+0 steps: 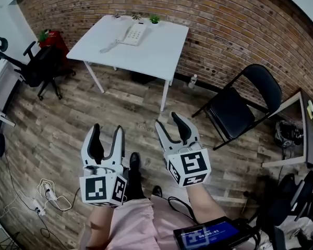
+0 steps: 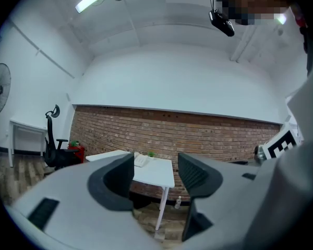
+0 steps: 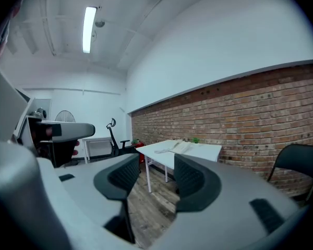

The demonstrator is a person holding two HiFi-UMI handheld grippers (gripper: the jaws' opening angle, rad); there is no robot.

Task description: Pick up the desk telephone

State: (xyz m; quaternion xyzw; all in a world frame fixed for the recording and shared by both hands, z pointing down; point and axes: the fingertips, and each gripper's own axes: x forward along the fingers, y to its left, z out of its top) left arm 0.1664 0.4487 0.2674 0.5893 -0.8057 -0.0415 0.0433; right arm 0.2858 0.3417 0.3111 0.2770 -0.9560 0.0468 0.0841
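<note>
The left tool [image 1: 107, 132] and the right tool [image 1: 168, 121] are held side by side above the wooden floor [image 1: 68, 134]. Each has its 2 jaws standing apart with nothing between them. The desk telephone [image 1: 133, 34] sits well ahead of both tools, far past their tips, on a white tabletop [image 1: 161, 40] against the brick wall [image 1: 224, 25]. Its handset [image 1: 108, 47] lies on the tabletop just beside the base, on the left tool's side. A small green plant [image 1: 154, 19] stands beyond the telephone. A black folding chair [image 1: 235, 108] stands ahead and to the right of the right tool. A black office chair [image 1: 36, 66] stands ahead and to the left of the left tool.
</note>
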